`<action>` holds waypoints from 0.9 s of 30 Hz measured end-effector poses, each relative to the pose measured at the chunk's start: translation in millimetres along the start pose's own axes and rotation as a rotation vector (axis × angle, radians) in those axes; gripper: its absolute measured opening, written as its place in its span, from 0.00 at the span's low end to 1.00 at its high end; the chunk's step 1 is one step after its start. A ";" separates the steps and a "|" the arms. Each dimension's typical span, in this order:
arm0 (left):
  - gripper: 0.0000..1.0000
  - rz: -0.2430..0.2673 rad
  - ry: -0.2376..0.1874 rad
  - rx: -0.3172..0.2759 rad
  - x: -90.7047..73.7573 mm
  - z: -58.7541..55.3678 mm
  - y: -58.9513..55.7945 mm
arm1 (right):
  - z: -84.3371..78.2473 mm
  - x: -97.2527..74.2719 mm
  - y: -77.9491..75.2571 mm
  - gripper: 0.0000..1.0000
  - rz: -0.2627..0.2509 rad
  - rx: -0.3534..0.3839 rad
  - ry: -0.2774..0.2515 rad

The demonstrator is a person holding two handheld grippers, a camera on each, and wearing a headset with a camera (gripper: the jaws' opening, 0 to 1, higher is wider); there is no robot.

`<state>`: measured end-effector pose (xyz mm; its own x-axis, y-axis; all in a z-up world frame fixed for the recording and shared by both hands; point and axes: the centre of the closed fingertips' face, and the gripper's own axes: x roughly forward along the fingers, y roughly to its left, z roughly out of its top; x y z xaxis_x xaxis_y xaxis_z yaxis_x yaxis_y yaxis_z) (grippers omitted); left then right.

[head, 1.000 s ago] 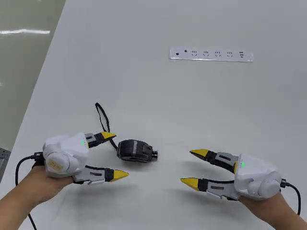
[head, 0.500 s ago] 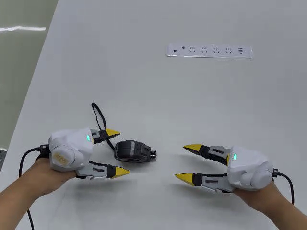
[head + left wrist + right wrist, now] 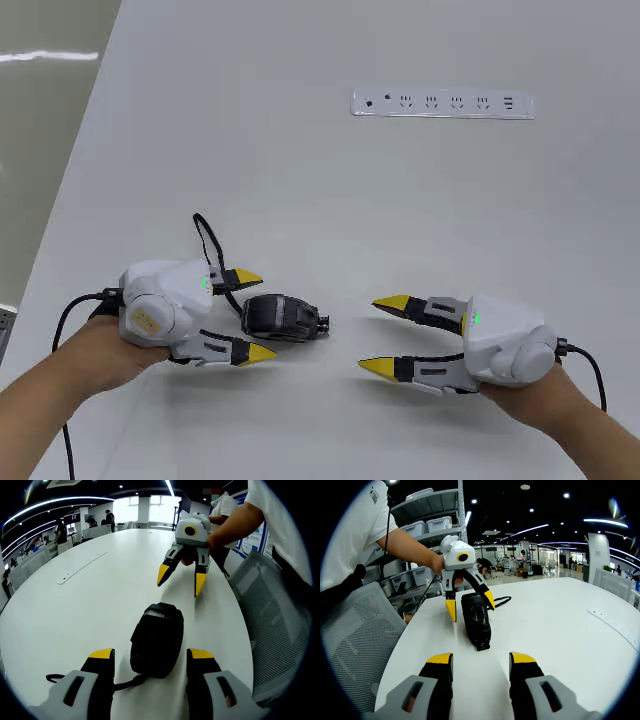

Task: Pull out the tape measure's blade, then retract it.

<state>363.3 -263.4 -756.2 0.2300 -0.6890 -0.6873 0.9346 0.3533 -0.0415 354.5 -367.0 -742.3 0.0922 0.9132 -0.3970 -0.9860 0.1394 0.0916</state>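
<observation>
Tape measure [image 3: 283, 316] between parted left tongs [image 3: 256, 314]

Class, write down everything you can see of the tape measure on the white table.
The tape measure is a dark, plastic-looking case lying on the white table, blade retracted, its hook end facing the right gripper. A black strap loops away from its other end. It sits between the left gripper's open fingers, apparently untouched.

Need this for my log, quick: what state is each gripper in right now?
Left gripper: open, fingers either side of the tape measure, not clamped on it.
Right gripper: open, holding nothing.
</observation>
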 end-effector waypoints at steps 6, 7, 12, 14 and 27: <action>0.51 -0.009 0.026 0.015 4.4 -4.6 1.3 | 2.0 5.4 -1.9 0.44 0.011 0.002 0.000; 0.50 -0.010 0.027 0.016 5.0 -4.8 1.7 | 1.9 6.1 -2.0 0.44 0.013 0.002 0.000; 0.48 -0.013 0.037 0.027 8.0 -5.2 2.9 | 3.1 9.1 -2.9 0.44 0.015 0.012 -0.003; 0.47 -0.015 0.034 0.018 9.1 -4.1 3.0 | 3.8 10.1 -2.3 0.44 0.016 0.016 -0.006; 0.33 -0.047 0.043 0.026 12.6 -4.3 -5.0 | -0.4 14.2 -1.1 0.43 0.020 0.025 0.001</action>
<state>360.3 -271.2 -767.8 0.1748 -0.6764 -0.7155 0.9508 0.3047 -0.0559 356.9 -354.4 -748.4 0.0728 0.9155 -0.3957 -0.9838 0.1311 0.1223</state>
